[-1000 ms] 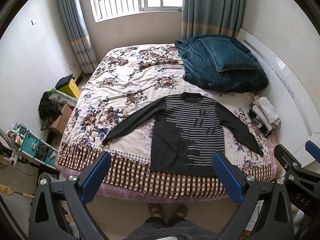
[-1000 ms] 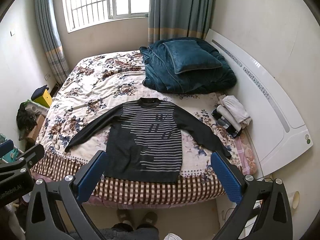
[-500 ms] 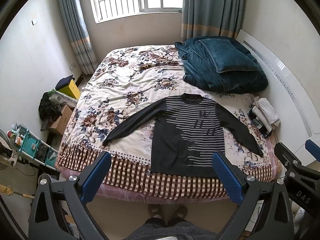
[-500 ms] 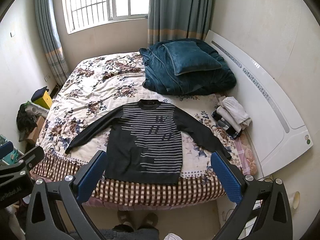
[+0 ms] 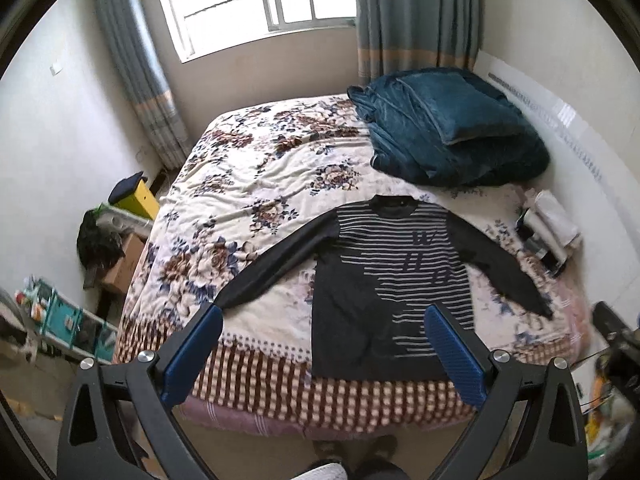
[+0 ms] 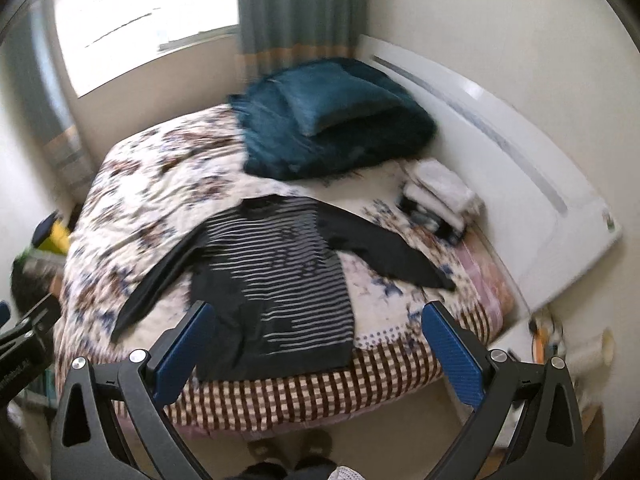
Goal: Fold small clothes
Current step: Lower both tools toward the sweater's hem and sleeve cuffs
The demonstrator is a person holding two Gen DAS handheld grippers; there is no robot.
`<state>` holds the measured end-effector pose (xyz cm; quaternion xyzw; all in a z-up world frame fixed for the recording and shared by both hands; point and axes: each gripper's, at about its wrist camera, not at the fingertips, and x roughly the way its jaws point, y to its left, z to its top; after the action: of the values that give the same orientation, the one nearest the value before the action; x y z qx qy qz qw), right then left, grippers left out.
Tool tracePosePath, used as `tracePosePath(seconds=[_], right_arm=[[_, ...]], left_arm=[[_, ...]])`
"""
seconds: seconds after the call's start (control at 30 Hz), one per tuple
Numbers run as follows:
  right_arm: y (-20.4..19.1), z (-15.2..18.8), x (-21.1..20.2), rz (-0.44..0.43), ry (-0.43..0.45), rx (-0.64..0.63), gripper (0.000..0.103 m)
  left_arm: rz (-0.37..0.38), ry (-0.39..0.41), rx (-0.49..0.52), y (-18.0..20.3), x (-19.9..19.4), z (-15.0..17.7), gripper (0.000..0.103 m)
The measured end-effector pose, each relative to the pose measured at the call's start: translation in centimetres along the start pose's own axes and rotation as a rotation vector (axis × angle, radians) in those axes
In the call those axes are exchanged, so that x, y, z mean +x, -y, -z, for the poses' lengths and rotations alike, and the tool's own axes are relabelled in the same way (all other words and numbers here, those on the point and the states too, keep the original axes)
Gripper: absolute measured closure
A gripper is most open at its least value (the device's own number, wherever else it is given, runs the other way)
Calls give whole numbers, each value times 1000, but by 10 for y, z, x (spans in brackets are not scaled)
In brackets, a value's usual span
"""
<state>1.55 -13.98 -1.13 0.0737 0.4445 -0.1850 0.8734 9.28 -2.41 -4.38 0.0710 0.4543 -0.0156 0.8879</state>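
Left gripper [image 5: 320,338], right gripper [image 6: 318,334] both wide open, empty; moved closer to sweater [image 5: 400,280] on bed [image 5: 256,376]: fold starting.

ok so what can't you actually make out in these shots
- Lettering on the striped sweater: too small in the left wrist view, motion-blurred in the right wrist view.
- Folded clothes stack by the headboard: blurred in the right wrist view, so the garments can't be told apart.
- Shelf items on the floor: smeared at the left wrist view's edge.
- Sweater's near hem: partly covered by the left gripper's fingers.
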Motion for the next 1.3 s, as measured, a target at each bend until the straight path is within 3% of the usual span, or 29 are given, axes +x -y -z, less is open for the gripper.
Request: tracePosePath(seconds=[0.17,0.37,0.67,0.9,1.0,1.17,1.3], right_arm=[[35,5,79,101,-33,139,0],[104,13,209,189,-127,296,0],[265,55,428,214,-321,647,0],[385,98,557,228,-336,926,0],[414,107,596,238,-346,943,0],[430,101,662,317,-439,734,5],[458,92,686,411,-398,729,7]], left_arm=[[29,-68,56,27,83,-5,0],[-8,-137,89,80,182,-9,0],[-84,-302,110,179,339,12,0],[-98,-442,138,251,450,43,0],[-103,-455,192,282,482,51,0],[-98,-450,261,323,512,56,0],[-91,-452,269,340,527,52,0]])
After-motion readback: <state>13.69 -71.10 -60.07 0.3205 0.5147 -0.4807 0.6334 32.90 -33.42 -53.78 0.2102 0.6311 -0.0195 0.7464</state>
